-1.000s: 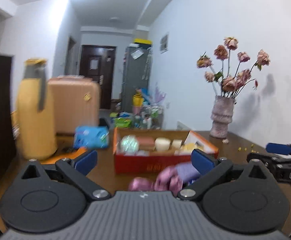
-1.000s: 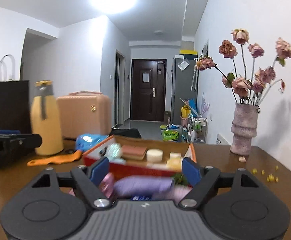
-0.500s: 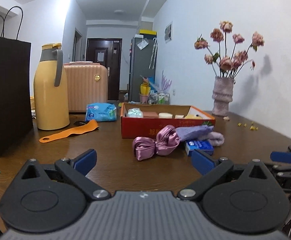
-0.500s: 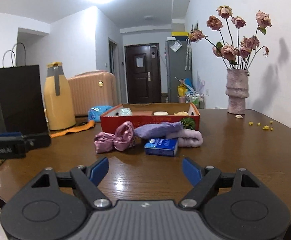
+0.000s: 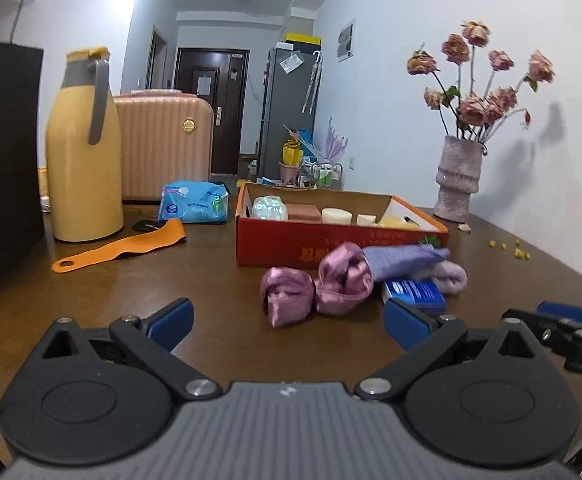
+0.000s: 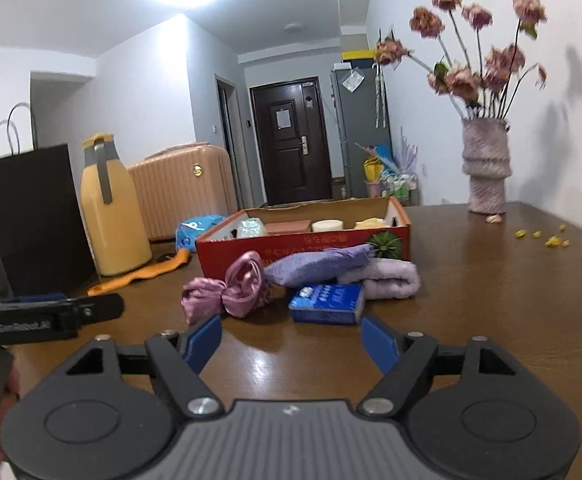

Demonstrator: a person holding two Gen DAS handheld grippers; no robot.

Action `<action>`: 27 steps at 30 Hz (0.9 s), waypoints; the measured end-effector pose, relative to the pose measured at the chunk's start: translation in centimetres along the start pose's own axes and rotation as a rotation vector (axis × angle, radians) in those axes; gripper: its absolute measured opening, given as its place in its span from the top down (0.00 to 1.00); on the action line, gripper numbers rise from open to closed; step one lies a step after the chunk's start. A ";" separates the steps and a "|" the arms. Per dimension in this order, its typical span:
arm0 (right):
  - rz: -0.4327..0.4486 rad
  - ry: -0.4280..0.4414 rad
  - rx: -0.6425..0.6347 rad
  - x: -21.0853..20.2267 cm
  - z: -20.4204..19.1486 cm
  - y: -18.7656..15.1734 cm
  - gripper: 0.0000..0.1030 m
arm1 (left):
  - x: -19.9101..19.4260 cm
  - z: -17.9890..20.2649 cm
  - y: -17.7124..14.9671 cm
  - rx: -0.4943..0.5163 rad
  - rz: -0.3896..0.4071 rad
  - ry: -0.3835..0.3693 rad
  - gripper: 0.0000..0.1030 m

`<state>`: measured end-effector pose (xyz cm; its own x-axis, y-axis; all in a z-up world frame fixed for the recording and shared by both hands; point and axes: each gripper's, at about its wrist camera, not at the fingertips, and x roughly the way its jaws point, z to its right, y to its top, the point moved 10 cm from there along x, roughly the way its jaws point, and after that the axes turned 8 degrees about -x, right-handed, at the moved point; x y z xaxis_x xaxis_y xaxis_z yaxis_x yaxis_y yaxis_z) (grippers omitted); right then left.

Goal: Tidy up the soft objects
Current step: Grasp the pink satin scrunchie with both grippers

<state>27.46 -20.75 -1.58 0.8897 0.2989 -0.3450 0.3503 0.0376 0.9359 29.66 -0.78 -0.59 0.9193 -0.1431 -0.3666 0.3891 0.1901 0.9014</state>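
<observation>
Four soft things are still lying loose on the counter (image 6: 491,300), all just in front of the red box (image 6: 303,242): a pink satin bow (image 6: 227,290), a lilac pouch (image 6: 315,266) leaning over it, a rolled purple towel (image 6: 383,280) touching the box's near right corner, and a blue tissue pack (image 6: 325,298) just in front of the pouch. Several pale items are already sitting inside the box, so the sorting is looking partly done, with this cluster remaining.

Left gripper (image 5: 287,316) is hovering low in front of the box, its jaws standing wide apart and holding nothing; the bow (image 5: 315,284) is lying ahead of them, between their tips in line but not yet within reach. Right gripper (image 6: 291,338) is also empty, its jaws having just been closing a little yet still gaping wide, with nothing between them; the tissue pack is lying just beyond the tips, slightly toward the right pad.
</observation>
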 end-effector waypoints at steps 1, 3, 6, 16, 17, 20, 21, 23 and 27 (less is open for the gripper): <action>-0.001 0.015 0.002 1.1 -0.1 0.4 0.30 | 0.9 -0.3 0.6 -0.012 -0.007 -0.004 0.00; -0.005 0.040 -0.001 3.1 -0.5 1.1 0.30 | 3.1 -0.9 1.6 -0.033 -0.020 0.004 0.00; -0.037 0.086 0.024 6.2 -0.9 1.7 0.31 | 5.8 -1.5 2.9 -0.052 -0.023 0.015 0.00; -0.143 0.170 0.057 15.8 -2.8 2.2 0.48 | 12.4 -2.9 3.2 -0.098 -0.097 -0.035 0.01; -0.154 0.171 0.073 16.7 -2.9 2.1 0.55 | 12.9 -2.8 2.9 -0.113 -0.119 -0.051 0.02; -0.202 0.186 0.105 18.7 -3.2 1.1 0.85 | 14.3 -3.1 1.5 -0.166 -0.199 -0.070 0.25; -0.206 0.202 0.116 18.7 -3.3 0.8 0.88 | 14.6 -3.2 1.1 -0.185 -0.225 -0.086 0.36; -0.211 0.222 0.108 18.1 -3.7 0.2 0.91 | 14.6 -3.1 0.4 -0.219 -0.273 -0.126 0.59; -0.209 0.248 0.091 15.1 -4.1 -0.9 0.93 | 12.5 -1.7 -1.1 -0.184 -0.283 -0.176 0.75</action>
<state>39.36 -12.38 -7.36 0.7015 0.5173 -0.4902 0.5522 0.0403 0.8328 40.83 -1.16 -6.50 0.7560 -0.3764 -0.5355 0.6449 0.2882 0.7079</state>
